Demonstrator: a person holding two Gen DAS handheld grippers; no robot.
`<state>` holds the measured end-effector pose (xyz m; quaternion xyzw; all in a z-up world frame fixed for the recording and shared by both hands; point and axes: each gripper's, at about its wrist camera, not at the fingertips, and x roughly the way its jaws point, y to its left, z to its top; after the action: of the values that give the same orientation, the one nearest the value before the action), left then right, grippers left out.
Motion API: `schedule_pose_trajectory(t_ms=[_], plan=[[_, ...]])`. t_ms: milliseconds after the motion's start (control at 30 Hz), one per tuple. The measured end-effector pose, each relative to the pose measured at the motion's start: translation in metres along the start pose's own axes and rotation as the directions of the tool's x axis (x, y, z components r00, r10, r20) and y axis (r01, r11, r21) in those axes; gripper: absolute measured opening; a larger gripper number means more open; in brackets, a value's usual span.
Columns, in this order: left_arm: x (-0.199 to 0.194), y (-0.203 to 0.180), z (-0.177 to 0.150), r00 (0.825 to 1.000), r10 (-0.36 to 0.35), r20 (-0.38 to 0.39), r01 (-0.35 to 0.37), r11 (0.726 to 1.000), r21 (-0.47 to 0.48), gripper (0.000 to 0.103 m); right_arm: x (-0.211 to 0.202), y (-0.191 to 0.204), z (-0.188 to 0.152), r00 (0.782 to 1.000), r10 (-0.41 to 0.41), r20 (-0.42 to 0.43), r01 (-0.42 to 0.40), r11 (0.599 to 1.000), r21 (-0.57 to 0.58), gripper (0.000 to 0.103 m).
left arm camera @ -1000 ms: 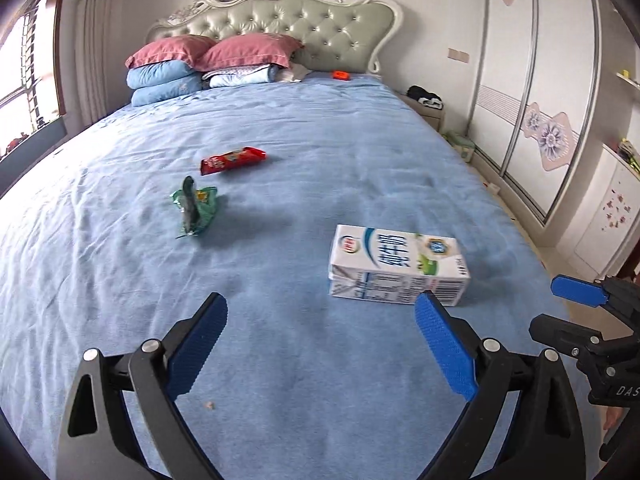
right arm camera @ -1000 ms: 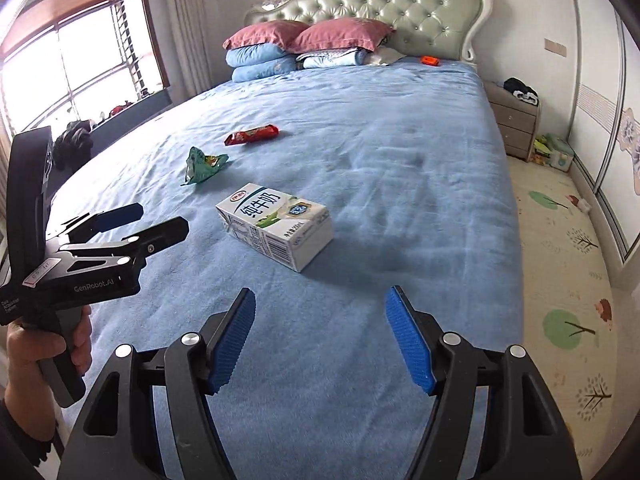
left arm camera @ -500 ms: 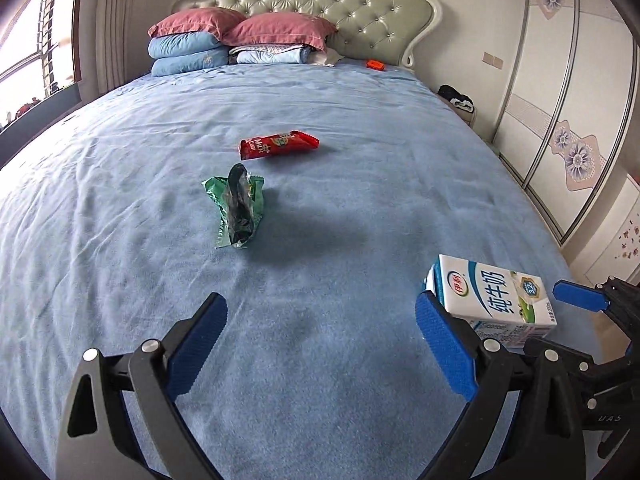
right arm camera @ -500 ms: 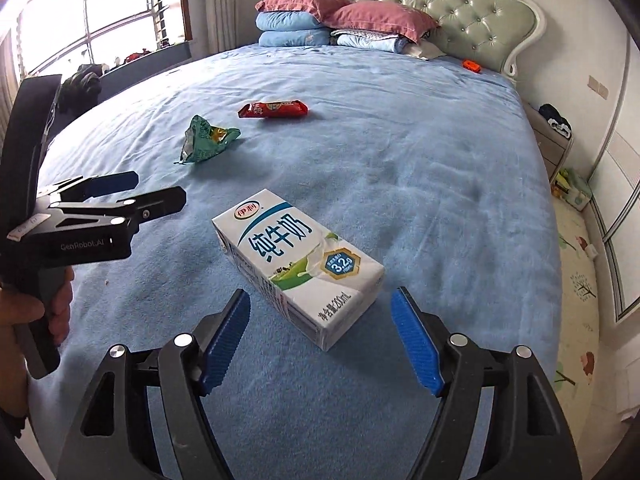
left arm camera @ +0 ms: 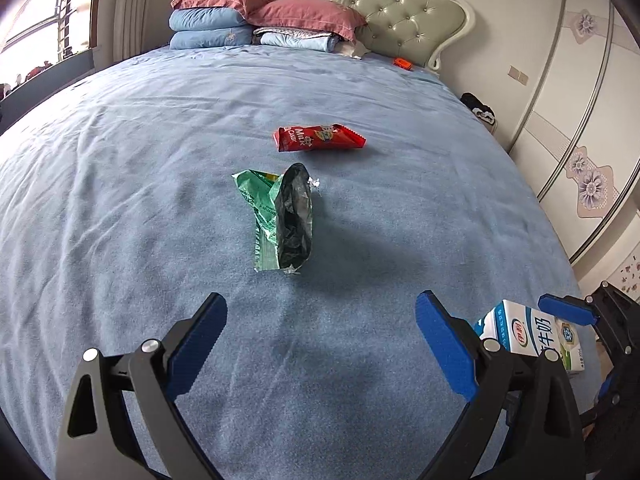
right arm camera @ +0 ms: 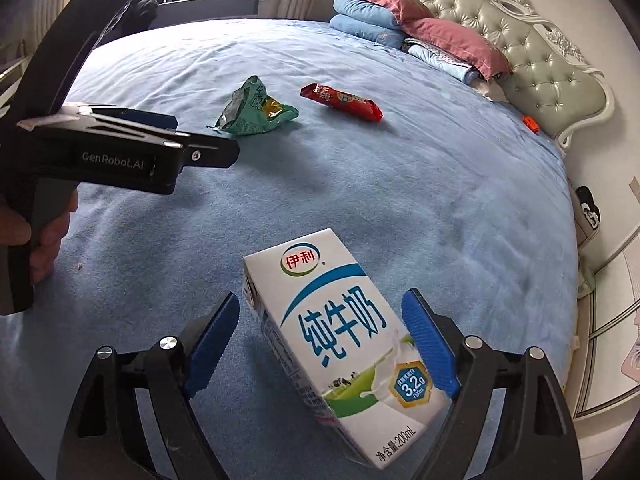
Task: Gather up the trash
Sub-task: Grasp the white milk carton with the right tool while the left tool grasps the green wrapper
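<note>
Trash all still on the bed [left arm camera: 120,200]: milk carton [right arm camera: 340,332] near its right edge between your opening right gripper [right arm camera: 320,340], ungripped; green wrapper [left arm camera: 276,216] mid-bed before your empty, wide-open left gripper [left arm camera: 320,344]; red wrapper [left arm camera: 318,138] beyond.

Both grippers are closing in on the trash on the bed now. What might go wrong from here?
1. The white and blue milk carton lies skewed between the opening right gripper fingers, untouched; closing may twist it or catch only a corner.
2. The crumpled green foil wrapper stands loosely on the soft blue bedspread; the open left gripper might pinch fabric too.
3. The two grippers sit close together and may collide.
</note>
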<state>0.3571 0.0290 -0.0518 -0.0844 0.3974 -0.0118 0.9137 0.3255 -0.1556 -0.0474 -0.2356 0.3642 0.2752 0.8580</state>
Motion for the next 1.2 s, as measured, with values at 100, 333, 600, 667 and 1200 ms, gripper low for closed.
schedule_pose_trajectory(t_ms=[100, 333, 600, 667, 1200], plan=[[0.005, 0.005, 0.005, 1.000, 0.009, 0.000, -0.009, 1.000, -0.017, 0.095, 0.001, 0.006, 0.000, 0.999, -0.029, -0.014, 0.029, 1.000, 0.003, 0.076], [0.018, 0.019, 0.020, 1.000, 0.022, 0.001, -0.022, 0.998, -0.066, 0.095, -0.012, -0.017, -0.001, 0.993, 0.114, 0.018, -0.115, 0.969, 0.220, 0.065], [0.041, 0.014, 0.038, 1.000, 0.021, -0.005, -0.021, 0.999, -0.050, 0.095, -0.014, -0.039, -0.010, 0.975, 0.204, 0.087, -0.222, 0.909, 0.353, 0.064], [0.047, 0.011, 0.039, 1.000, 0.026, -0.013, -0.026, 0.999, -0.040, 0.095, -0.013, -0.039, -0.010, 0.974, 0.207, 0.092, -0.226, 0.907, 0.355, 0.064], [0.051, 0.004, 0.031, 0.999, -0.035, -0.028, 0.035, 0.999, -0.007, 0.018, -0.016, -0.018, -0.008, 0.989, 0.111, 0.095, -0.135, 0.942, 0.308, 0.061]])
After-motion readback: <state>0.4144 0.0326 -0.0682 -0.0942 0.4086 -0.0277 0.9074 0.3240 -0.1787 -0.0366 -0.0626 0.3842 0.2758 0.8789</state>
